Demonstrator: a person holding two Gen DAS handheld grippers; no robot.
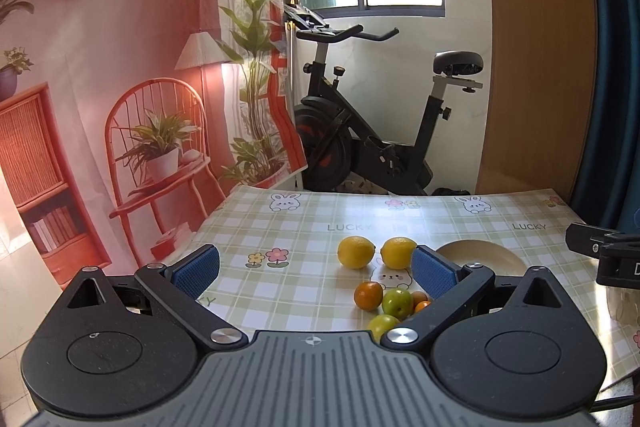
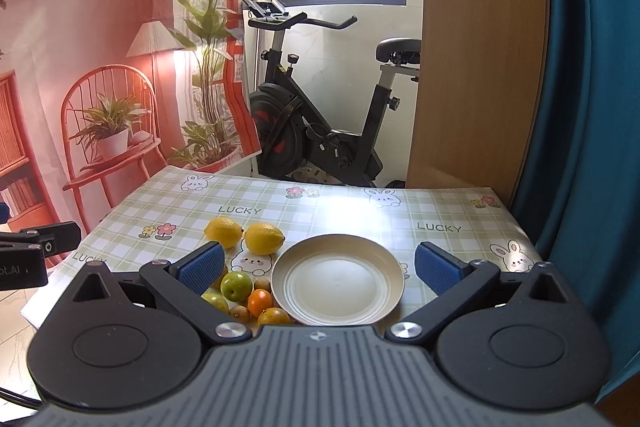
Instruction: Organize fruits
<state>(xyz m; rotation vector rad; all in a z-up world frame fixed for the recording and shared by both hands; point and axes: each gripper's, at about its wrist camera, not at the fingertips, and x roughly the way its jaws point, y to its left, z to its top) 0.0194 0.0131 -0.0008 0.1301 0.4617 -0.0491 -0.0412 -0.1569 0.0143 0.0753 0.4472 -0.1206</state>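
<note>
Two lemons (image 1: 356, 251) (image 2: 264, 238) lie side by side on the checked tablecloth. Nearer lies a cluster of small fruit: a green one (image 1: 397, 302) (image 2: 236, 286), oranges (image 1: 368, 295) (image 2: 260, 300) and small brown ones (image 2: 262, 284). An empty cream plate (image 2: 338, 279) sits right of the cluster; its rim (image 1: 480, 251) shows in the left wrist view. My left gripper (image 1: 316, 269) is open and empty above the table, left of the fruit. My right gripper (image 2: 320, 267) is open and empty, hovering over the plate.
The table's far edge (image 2: 320, 187) borders an exercise bike (image 2: 320, 115). A printed backdrop (image 1: 120, 87) hangs at left, a wooden panel (image 2: 472, 67) and blue curtain (image 2: 592, 107) at right. The other gripper shows at each frame edge (image 1: 612, 259) (image 2: 28, 255).
</note>
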